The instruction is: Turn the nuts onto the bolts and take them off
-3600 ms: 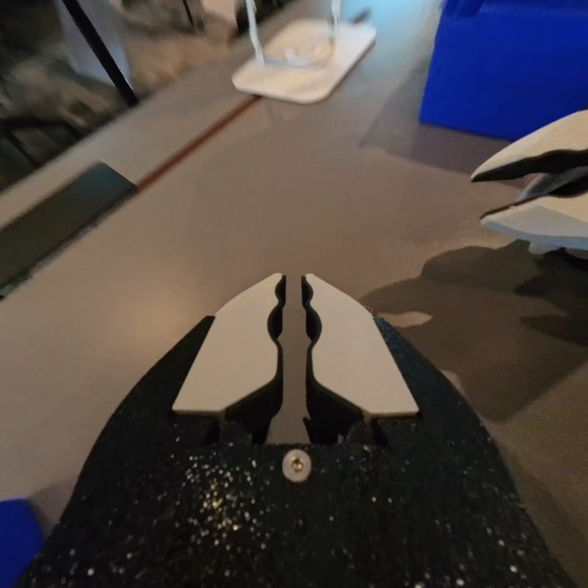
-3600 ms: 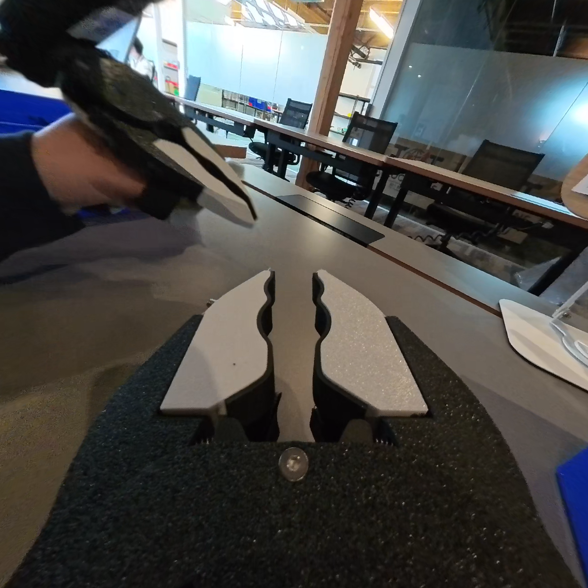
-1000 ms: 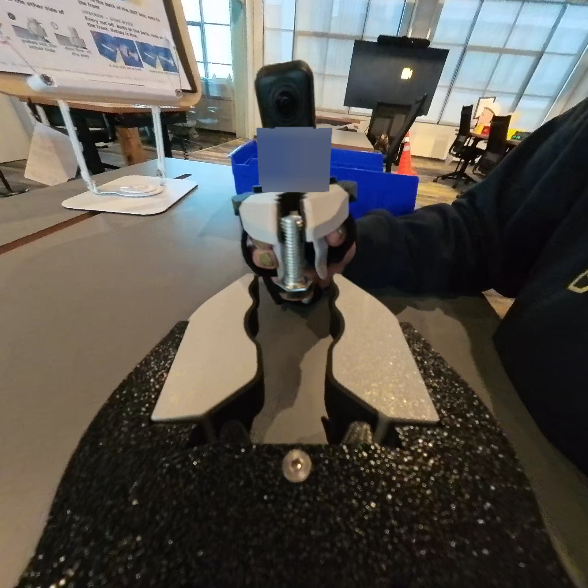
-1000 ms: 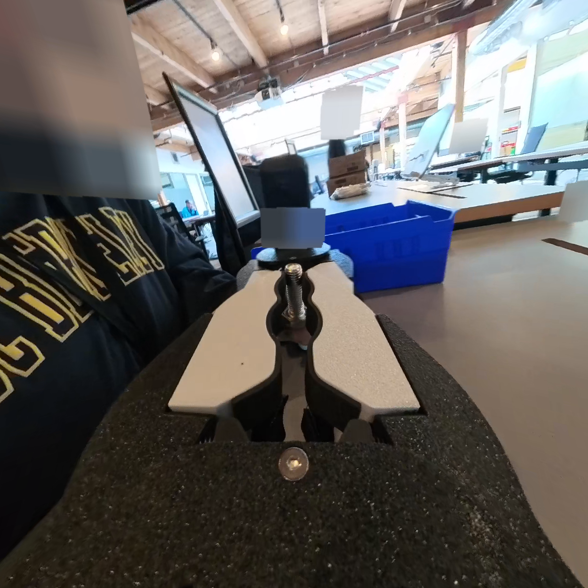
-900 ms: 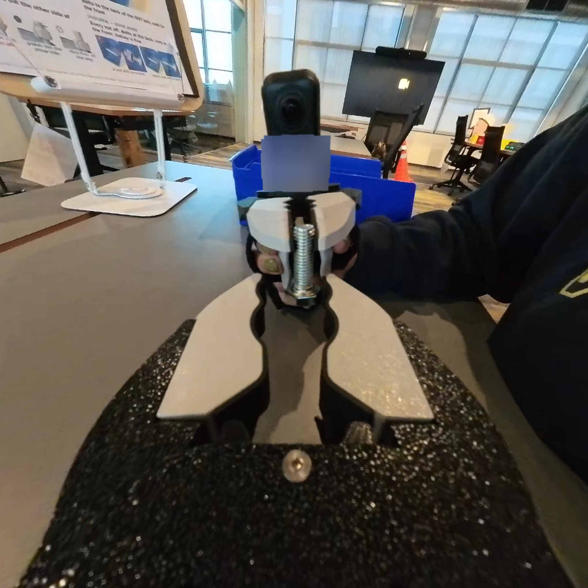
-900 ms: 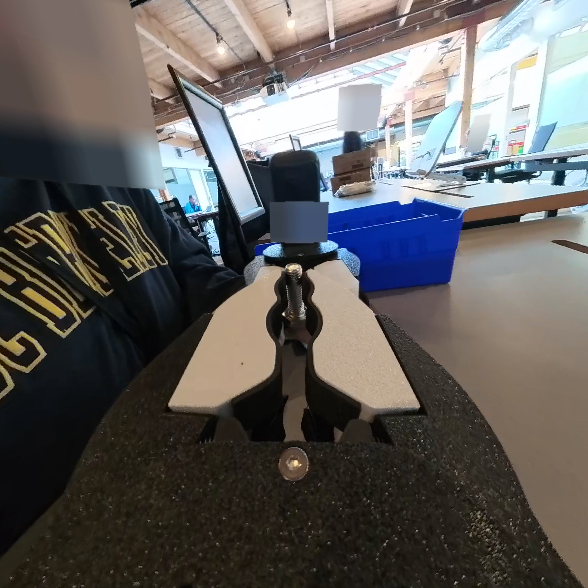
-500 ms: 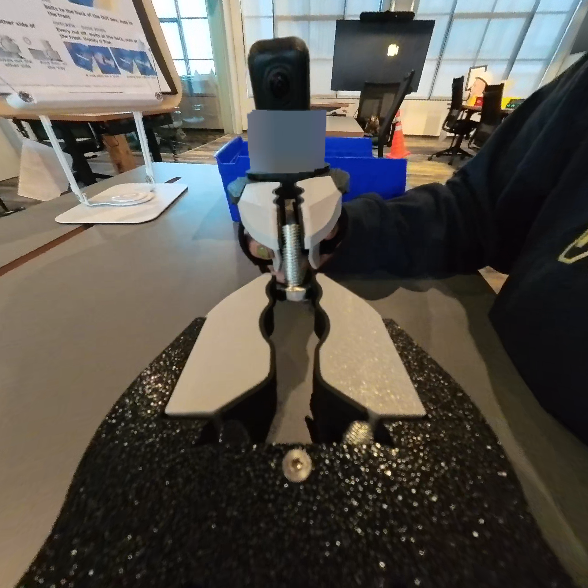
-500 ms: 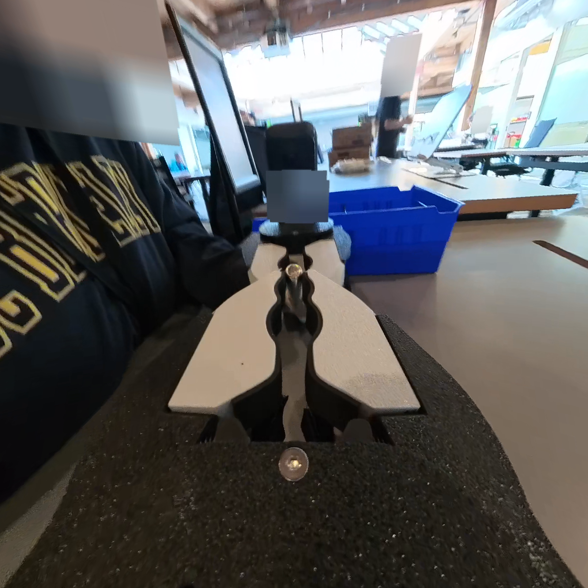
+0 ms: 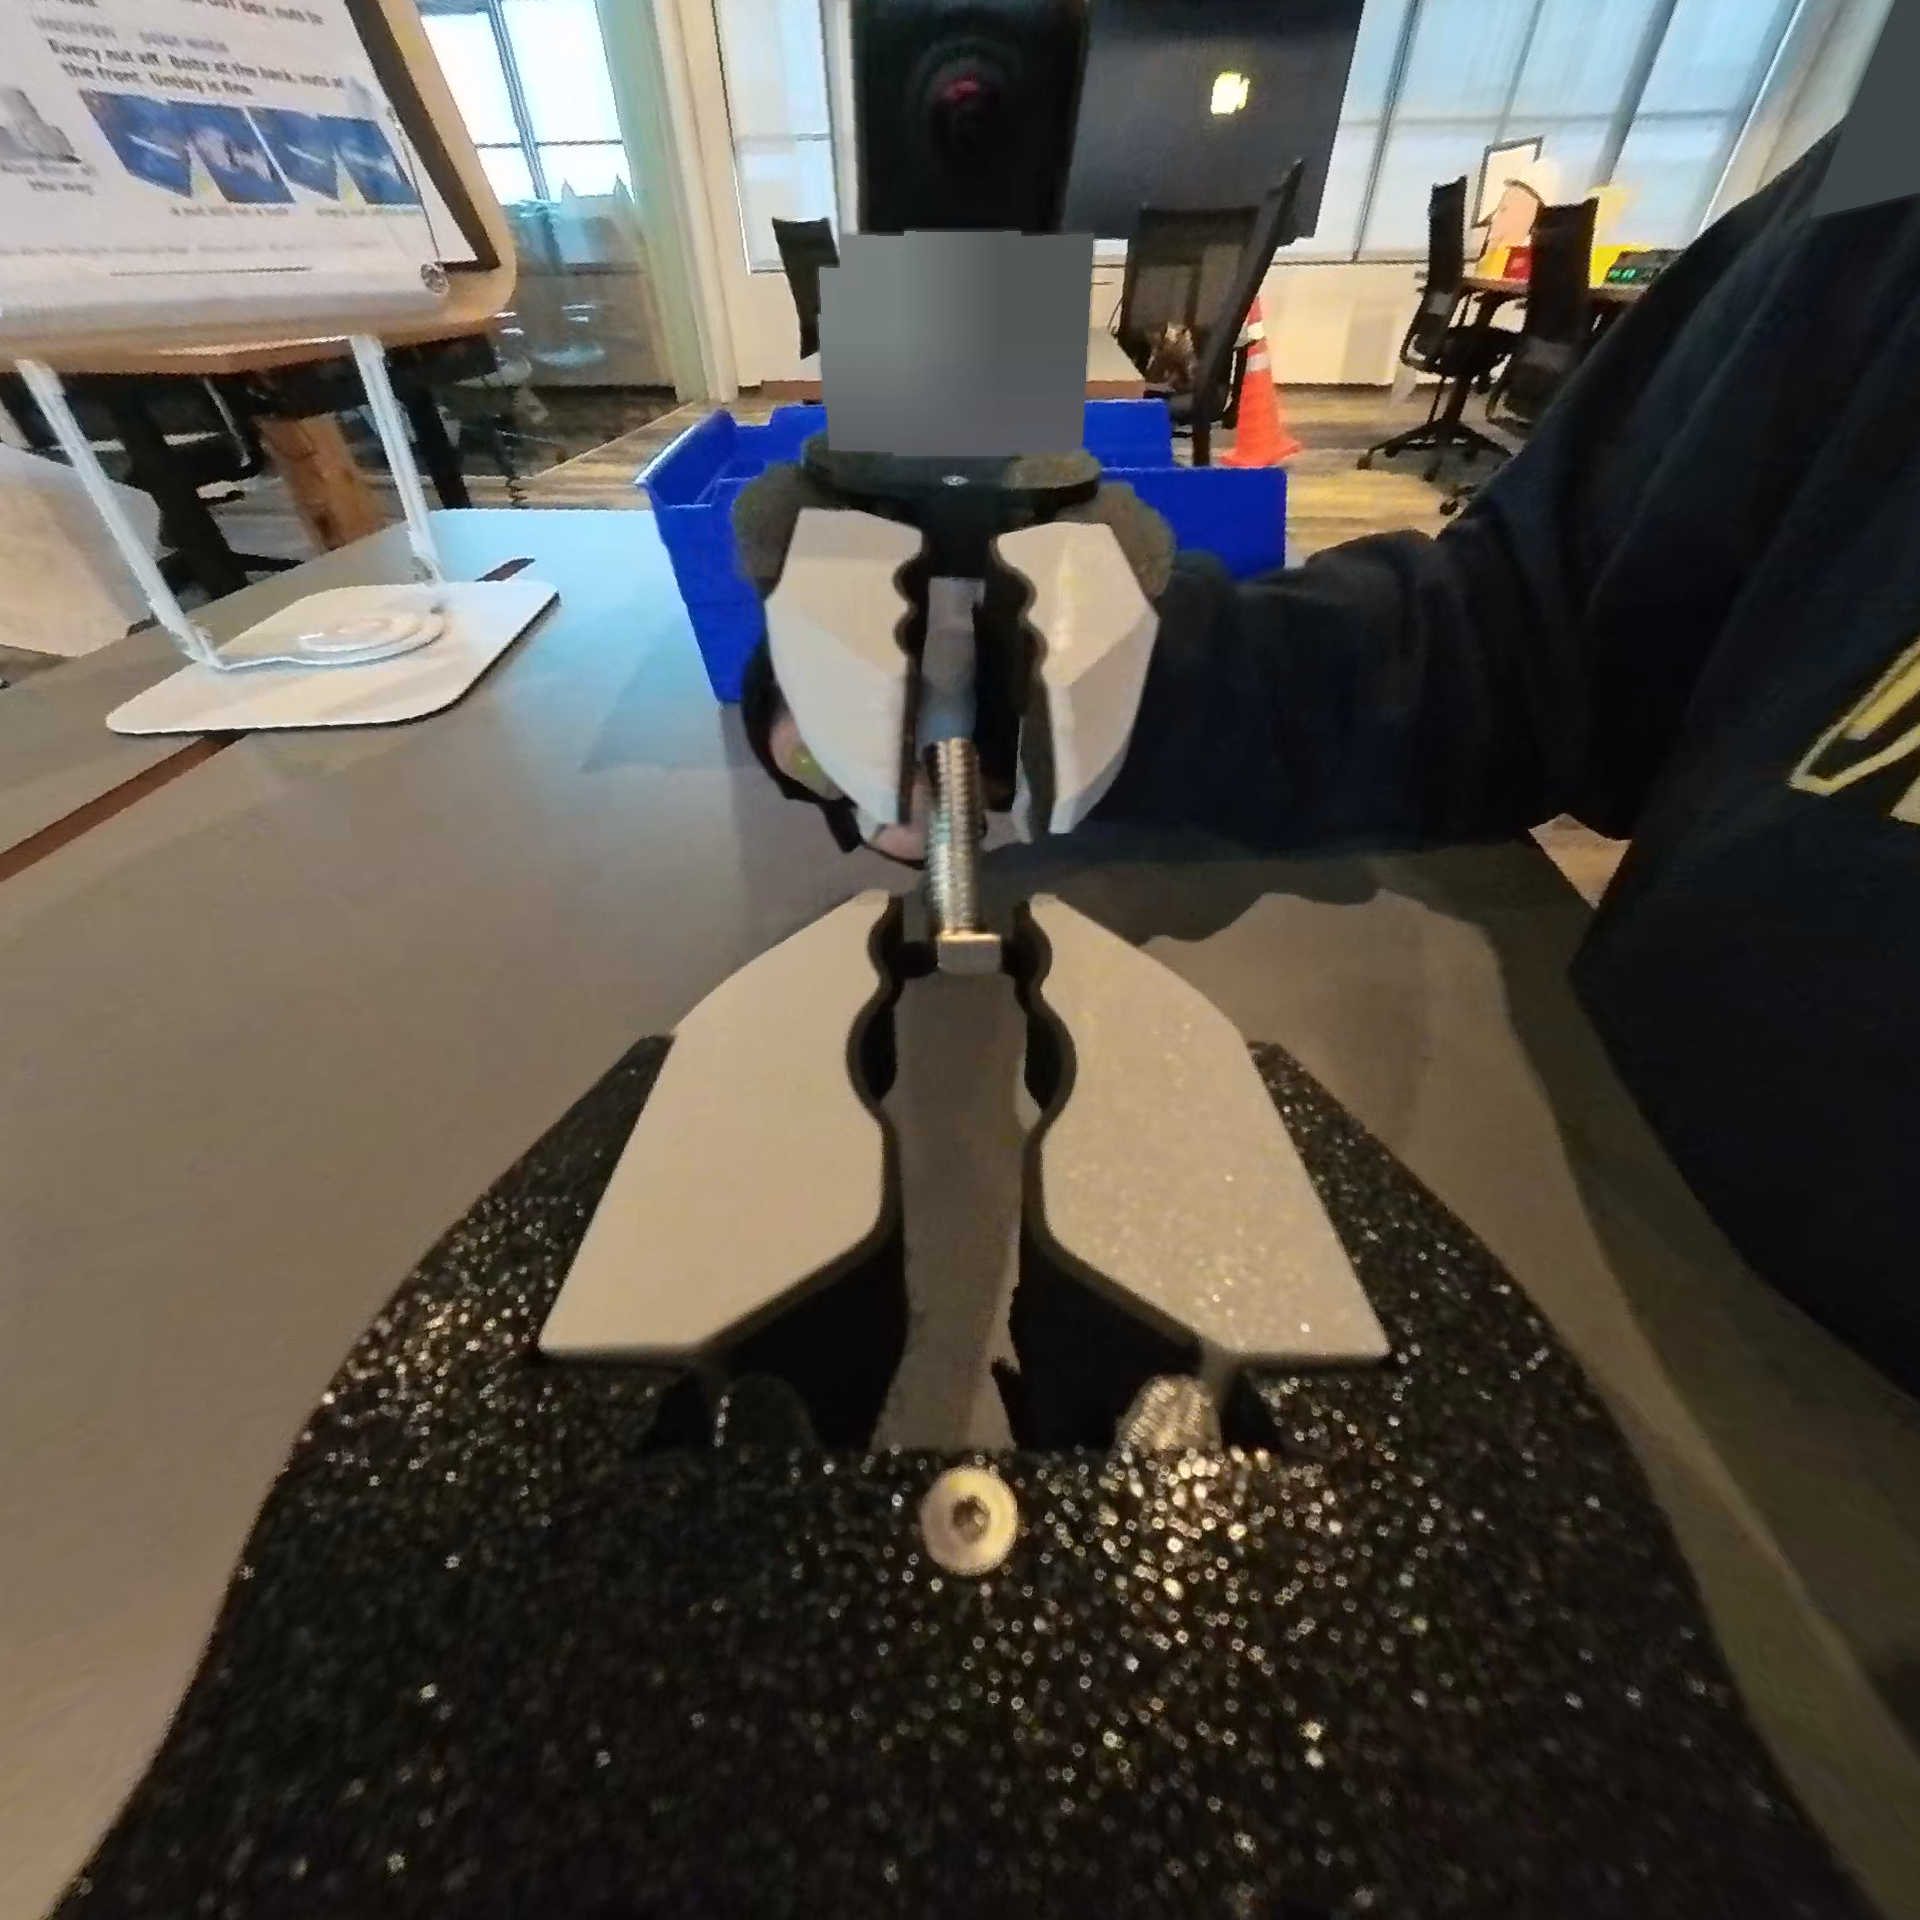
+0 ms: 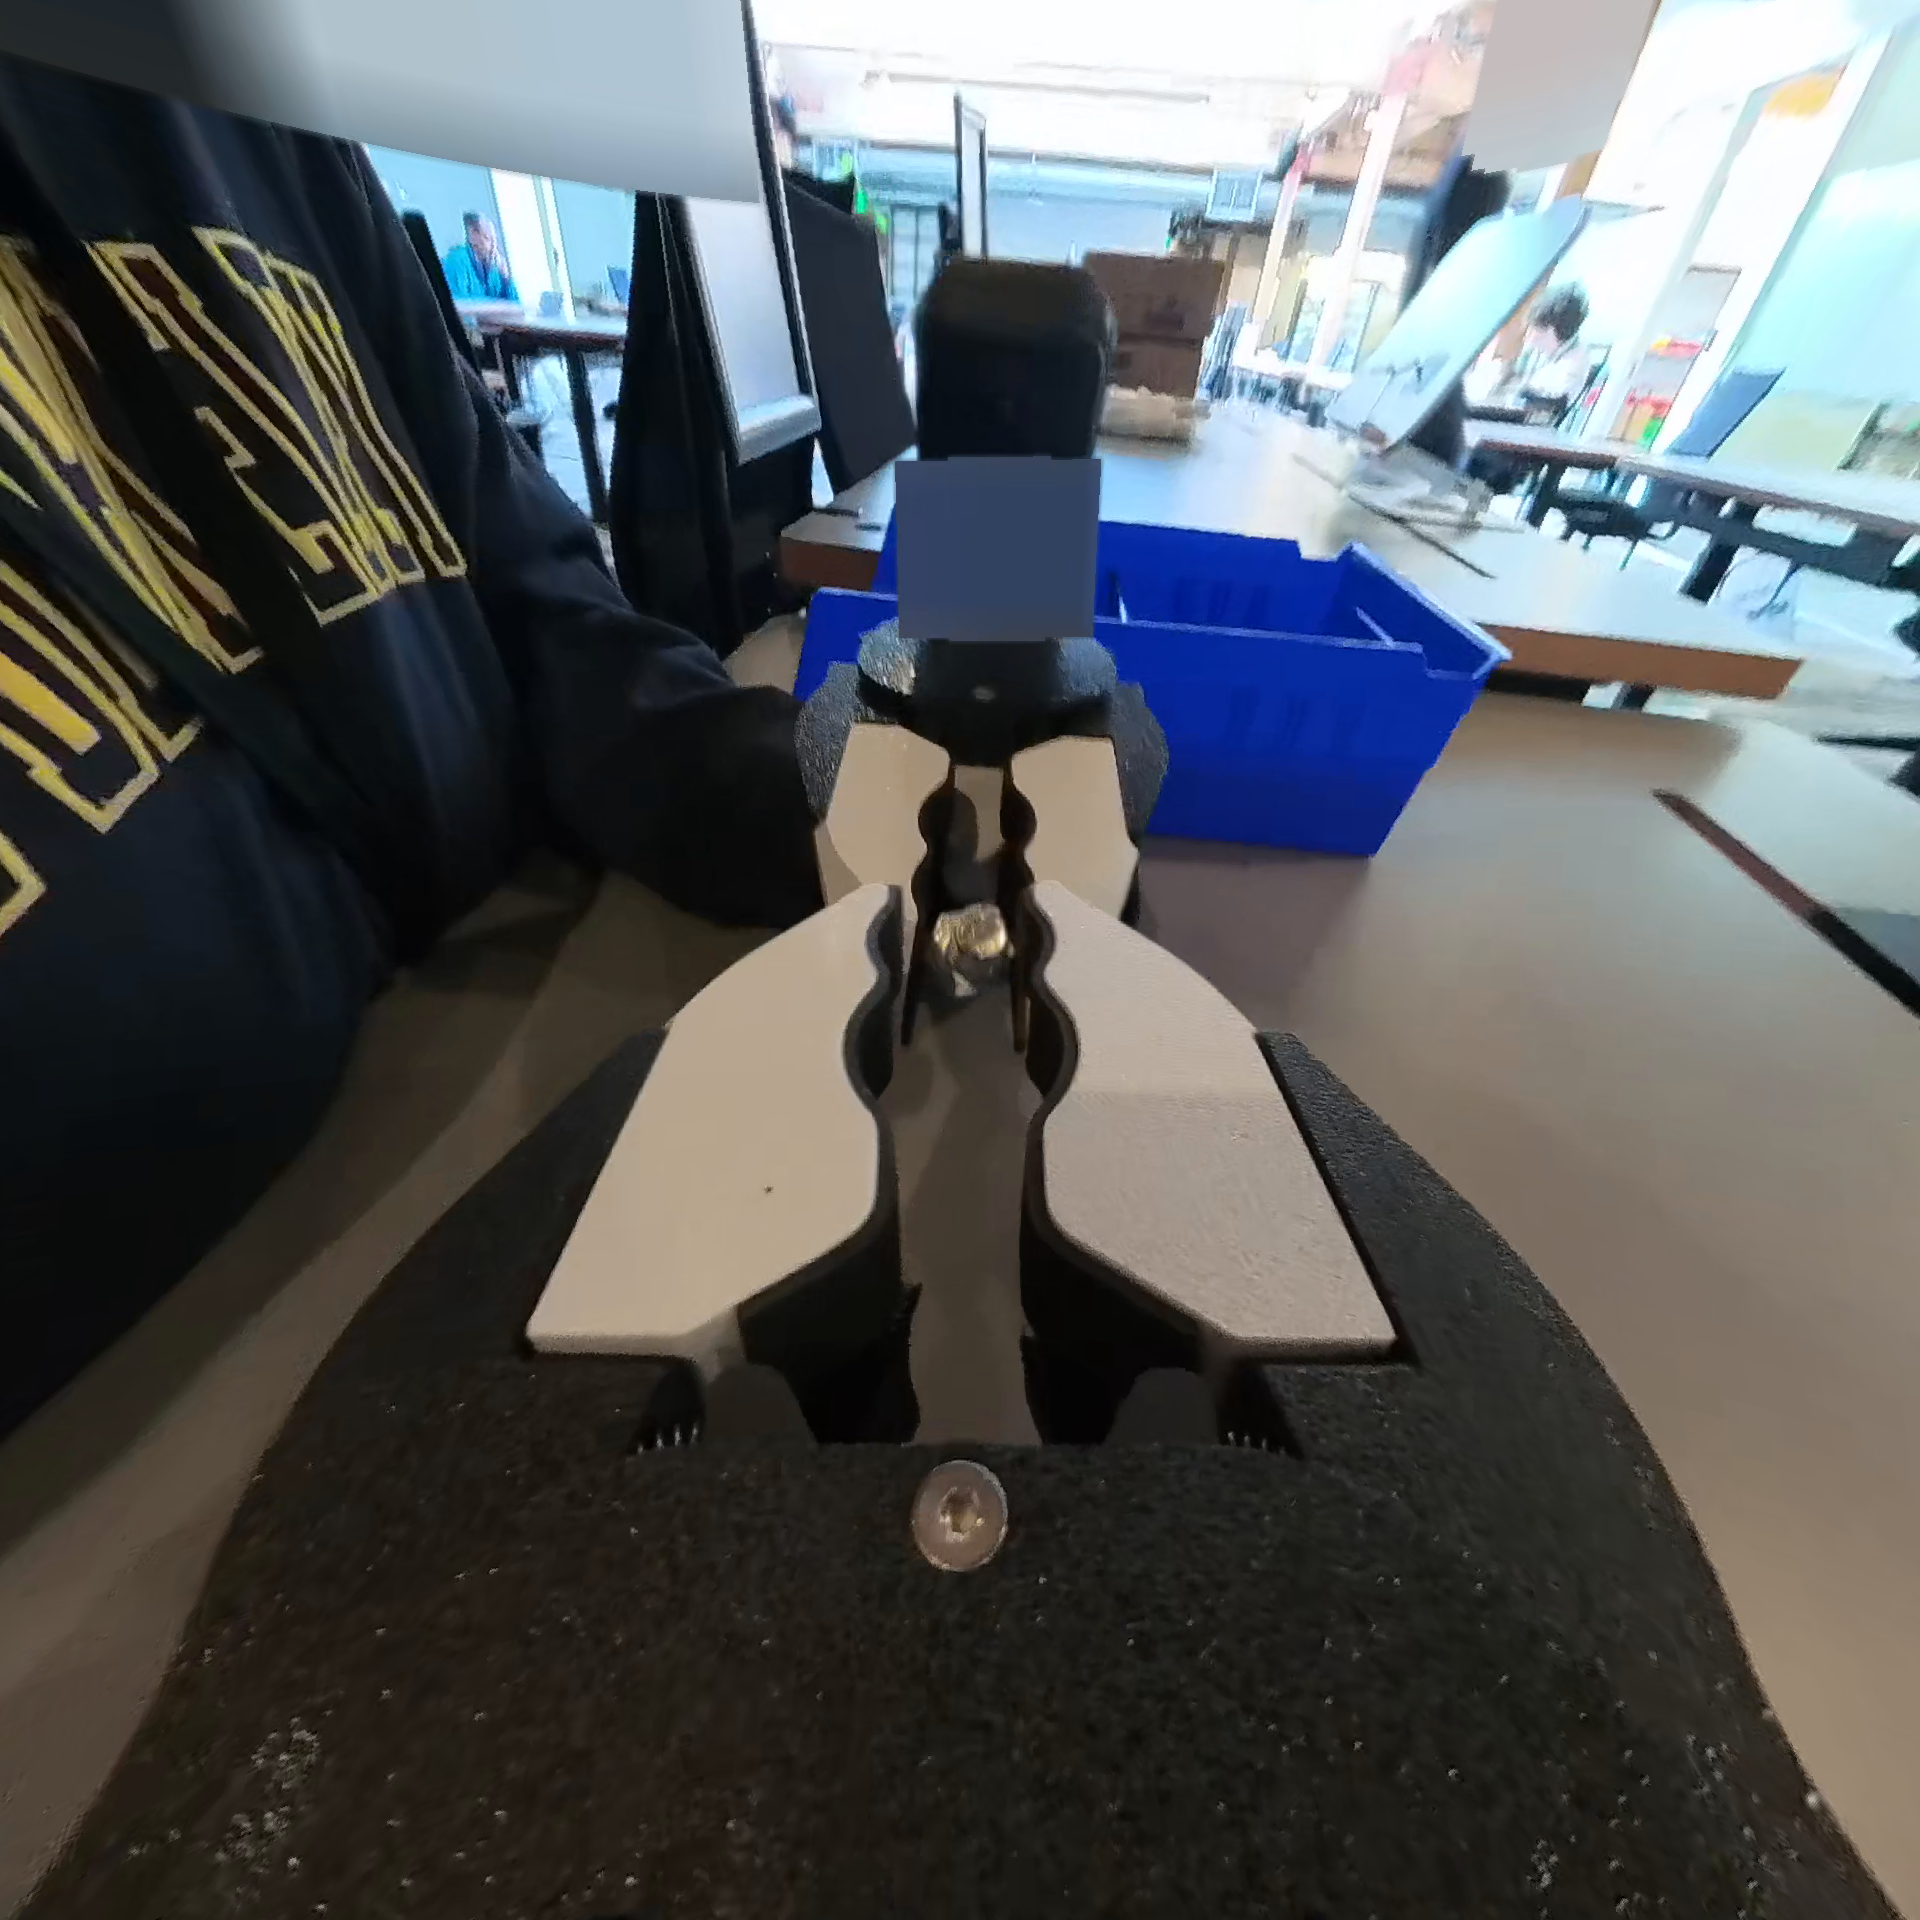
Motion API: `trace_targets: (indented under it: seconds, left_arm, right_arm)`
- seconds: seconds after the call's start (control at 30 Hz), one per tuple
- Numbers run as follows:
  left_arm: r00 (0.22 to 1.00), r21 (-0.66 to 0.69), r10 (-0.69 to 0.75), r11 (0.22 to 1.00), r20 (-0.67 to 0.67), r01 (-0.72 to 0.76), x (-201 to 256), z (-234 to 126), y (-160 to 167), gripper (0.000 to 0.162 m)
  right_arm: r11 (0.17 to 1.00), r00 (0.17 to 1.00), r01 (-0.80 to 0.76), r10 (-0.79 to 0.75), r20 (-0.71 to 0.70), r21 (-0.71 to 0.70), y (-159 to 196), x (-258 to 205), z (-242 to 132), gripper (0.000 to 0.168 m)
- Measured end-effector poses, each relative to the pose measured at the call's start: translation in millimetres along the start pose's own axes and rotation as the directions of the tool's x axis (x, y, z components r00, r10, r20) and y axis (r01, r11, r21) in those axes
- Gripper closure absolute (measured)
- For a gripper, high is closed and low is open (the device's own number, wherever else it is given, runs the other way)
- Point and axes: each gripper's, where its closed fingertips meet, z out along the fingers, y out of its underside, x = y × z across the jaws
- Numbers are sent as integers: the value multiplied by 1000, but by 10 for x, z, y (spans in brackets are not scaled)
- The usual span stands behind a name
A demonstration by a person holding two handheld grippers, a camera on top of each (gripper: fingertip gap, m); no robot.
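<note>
Left wrist view, near: left claw (image 9: 966,940) narrowed, tips pinching a small square-looking nut (image 9: 968,951) at the near end of the bolt (image 9: 951,831). The bolt's threaded shaft runs away from the nut, slightly up, into the right claw (image 9: 961,800), which faces this camera and is closed around the far part of the shaft. Both claws are held in the air above the grey table (image 9: 364,987), tip to tip, with only a short bare stretch of thread between them. A dark sleeve (image 9: 1455,675) comes in from the right behind the right claw.

Further back: blue bin (image 9: 707,561) on the table directly behind the claws. To the left, a clear stand with a white base (image 9: 332,665) carrying an instruction sheet. Beyond that, office chairs and an orange cone (image 9: 1259,390) on the floor by the windows.

Right wrist view, near: right claw (image 10: 961,966) narrow, with a metal piece (image 10: 966,951) between its tips; too blurred to tell bolt end from nut. Just past it the left claw (image 10: 971,831) faces back, closed. Dark sweatshirt (image 10: 260,623) with yellow lettering fills the left side. The blue bin (image 10: 1299,707) sits behind on the table (image 10: 1507,1039).
</note>
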Motion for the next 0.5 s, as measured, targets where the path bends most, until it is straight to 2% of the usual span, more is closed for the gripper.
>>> trace_targets:
  seconds: [0.13,0.27,0.37,0.5]
  left_arm:
    - [999,-5,14,1000,-29,-14,49,18,13,142]
    - [1000,-43,23,999,5,-23,14,28,60,142]
    - [996,-91,83,993,36,-79,-2,41,105,140]
    - [994,-99,110,989,25,-107,13,41,118,135]
  right_arm:
    - [1000,1000,5,-5,3,-15,41,-22,57,158]
    - [997,1000,20,-21,-15,-80,88,-7,59,158]
    - [990,998,59,-62,-23,-126,128,-11,50,158]
    - [987,997,71,-73,-12,-143,165,-21,28,158]
